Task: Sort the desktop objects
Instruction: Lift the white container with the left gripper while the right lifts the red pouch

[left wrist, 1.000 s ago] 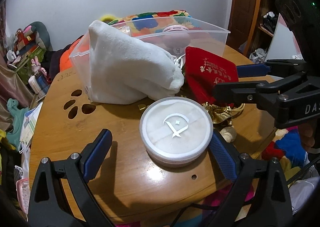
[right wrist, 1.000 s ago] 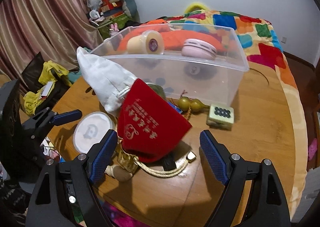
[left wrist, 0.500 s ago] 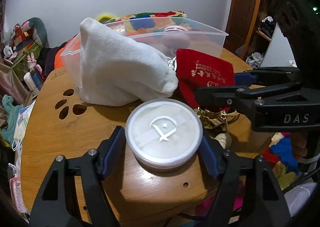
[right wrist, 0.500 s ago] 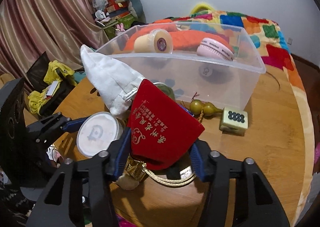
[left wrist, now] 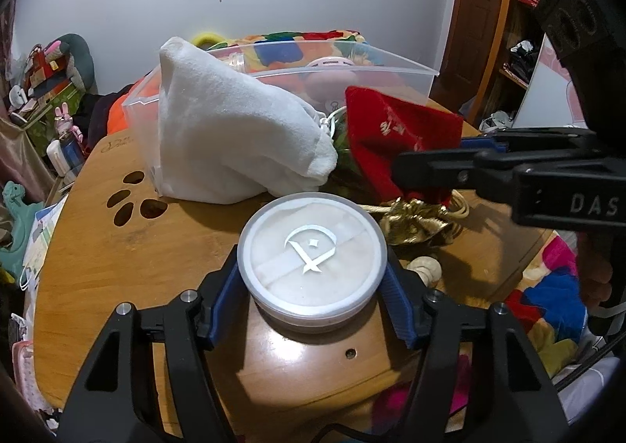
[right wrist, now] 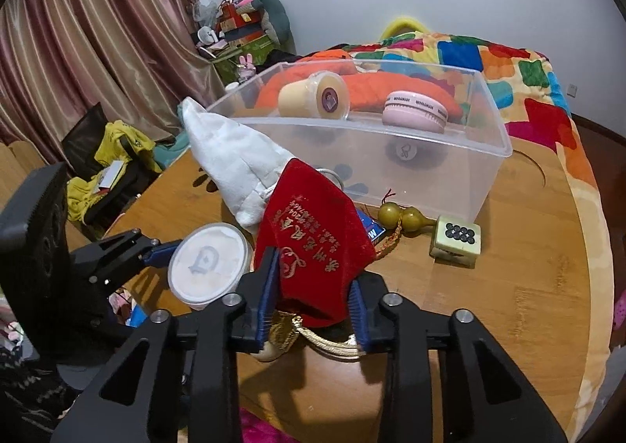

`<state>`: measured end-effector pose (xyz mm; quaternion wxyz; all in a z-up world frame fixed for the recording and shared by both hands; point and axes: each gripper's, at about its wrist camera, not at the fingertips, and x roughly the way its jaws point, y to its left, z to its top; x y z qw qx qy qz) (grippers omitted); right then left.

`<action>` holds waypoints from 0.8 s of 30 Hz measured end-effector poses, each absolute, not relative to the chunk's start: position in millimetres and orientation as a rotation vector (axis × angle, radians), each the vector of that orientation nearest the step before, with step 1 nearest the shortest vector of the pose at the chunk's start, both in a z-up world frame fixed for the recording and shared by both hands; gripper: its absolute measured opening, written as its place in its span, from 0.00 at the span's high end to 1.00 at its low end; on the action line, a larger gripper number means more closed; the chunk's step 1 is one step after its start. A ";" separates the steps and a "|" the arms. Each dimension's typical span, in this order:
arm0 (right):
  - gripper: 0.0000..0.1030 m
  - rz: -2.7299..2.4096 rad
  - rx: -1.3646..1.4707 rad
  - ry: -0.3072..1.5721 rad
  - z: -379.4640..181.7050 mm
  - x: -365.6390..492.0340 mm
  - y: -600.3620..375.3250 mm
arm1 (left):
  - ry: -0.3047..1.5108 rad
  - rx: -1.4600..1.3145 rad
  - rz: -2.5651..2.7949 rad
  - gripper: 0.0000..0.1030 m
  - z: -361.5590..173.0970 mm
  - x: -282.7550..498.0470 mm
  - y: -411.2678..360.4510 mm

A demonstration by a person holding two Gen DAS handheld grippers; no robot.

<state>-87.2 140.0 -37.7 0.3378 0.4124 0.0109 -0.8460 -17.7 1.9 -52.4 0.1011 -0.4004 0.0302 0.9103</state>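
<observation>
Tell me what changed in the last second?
Both grippers closed. The left gripper pinched the round tin; the right gripper pinched the red pouch. Neither looks lifted yet. The white cloth, clear bin and its contents stayed put.

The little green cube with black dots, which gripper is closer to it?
Right. The right gripper, clamping the red pouch, sits just left of the cube. The left gripper, holding the round white container, is farther away.
</observation>
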 end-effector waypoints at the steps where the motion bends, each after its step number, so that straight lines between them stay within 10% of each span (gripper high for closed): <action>1: 0.75 -2.211 1.066 0.033 -35.8 -85.5 140.2 | 0.089 -1.184 2.690 0.38 -52.1 -17.4 2.1; 24: 0.75 -2.285 0.952 -0.006 3.9 -64.2 163.7 | 0.077 -1.034 2.781 0.37 -10.5 -9.7 -11.4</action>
